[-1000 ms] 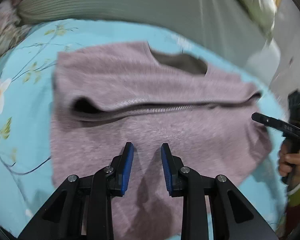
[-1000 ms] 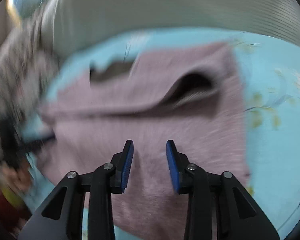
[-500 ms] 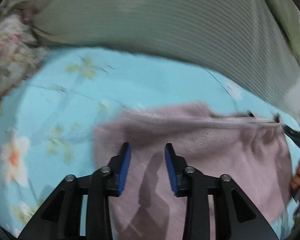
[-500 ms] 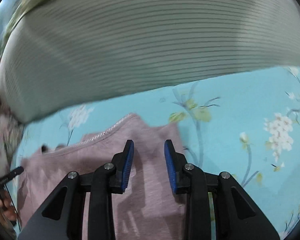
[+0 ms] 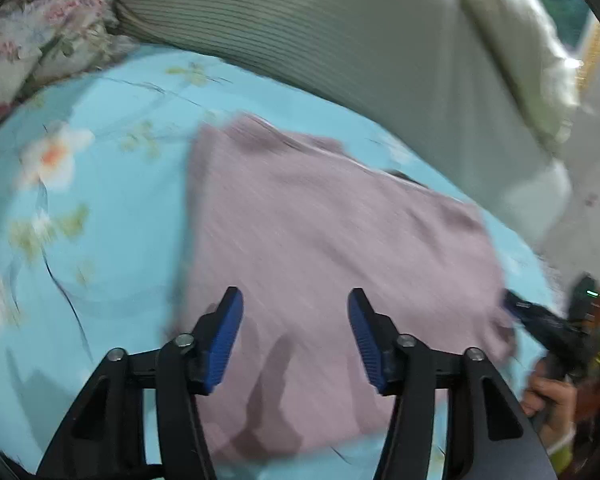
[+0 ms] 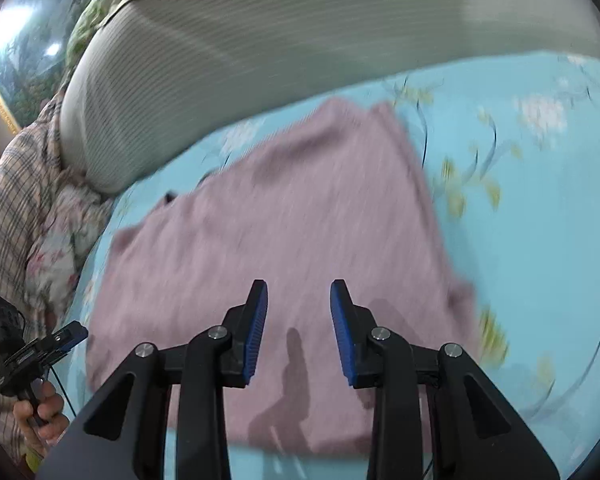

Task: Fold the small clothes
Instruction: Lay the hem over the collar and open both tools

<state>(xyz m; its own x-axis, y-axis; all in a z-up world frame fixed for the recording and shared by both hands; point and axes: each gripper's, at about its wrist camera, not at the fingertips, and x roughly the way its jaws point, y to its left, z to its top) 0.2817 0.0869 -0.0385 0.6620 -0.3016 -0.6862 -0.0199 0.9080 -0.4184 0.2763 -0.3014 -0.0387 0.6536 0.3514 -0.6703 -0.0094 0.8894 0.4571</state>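
A mauve fuzzy garment (image 5: 332,232) lies folded flat on the light-blue floral bedsheet (image 5: 100,216); the right wrist view shows the same garment (image 6: 284,232). My left gripper (image 5: 296,332) hovers above its near edge, jaws opening, with nothing between the blue pads. Over the near middle of the cloth my right gripper (image 6: 299,330) hangs open and empty. Each gripper also shows in the other's view, held in a hand: the right gripper (image 5: 516,308) at the garment's right edge, the left gripper (image 6: 70,334) at its left edge.
A big ribbed grey-green cushion (image 5: 340,40) runs along the far side of the bed. A floral pillow (image 5: 32,40) sits at the far left. A plaid cloth (image 6: 16,192) and a floral pillow (image 6: 60,240) lie left of the garment. Bare sheet (image 6: 540,220) stretches to the right.
The garment's near half was folded over the zipper, so the zipper and neck opening are now covered. Both grippers went far, then drew back. The left jaws have widened.
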